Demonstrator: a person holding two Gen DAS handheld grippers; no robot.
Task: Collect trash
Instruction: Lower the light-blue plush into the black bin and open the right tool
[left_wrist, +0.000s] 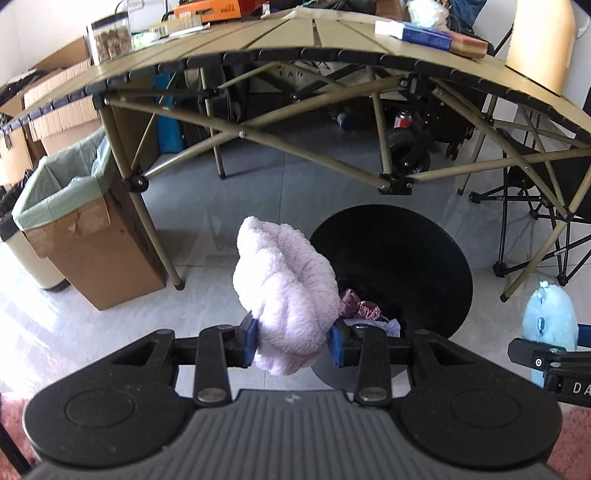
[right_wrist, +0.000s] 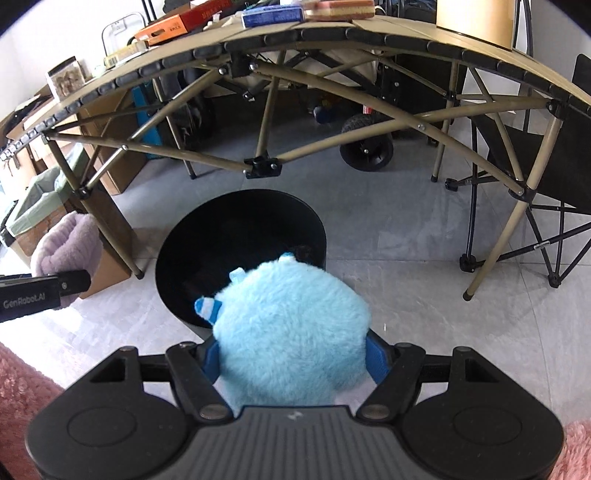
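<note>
Grey floor: left gripper (right_wrist: 74, 282) reads "GenRobot.AI" (holding plush (right_wrist: 66, 243)).

A folding table (left_wrist: 280, 40) stands beside a lined cardboard box (left_wrist: 99, 254).

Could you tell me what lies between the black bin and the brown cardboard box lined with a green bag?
In the left wrist view, between the black bin and the cardboard box stands a table leg on bare grey floor; the held lilac plush overlaps the gap.
</note>
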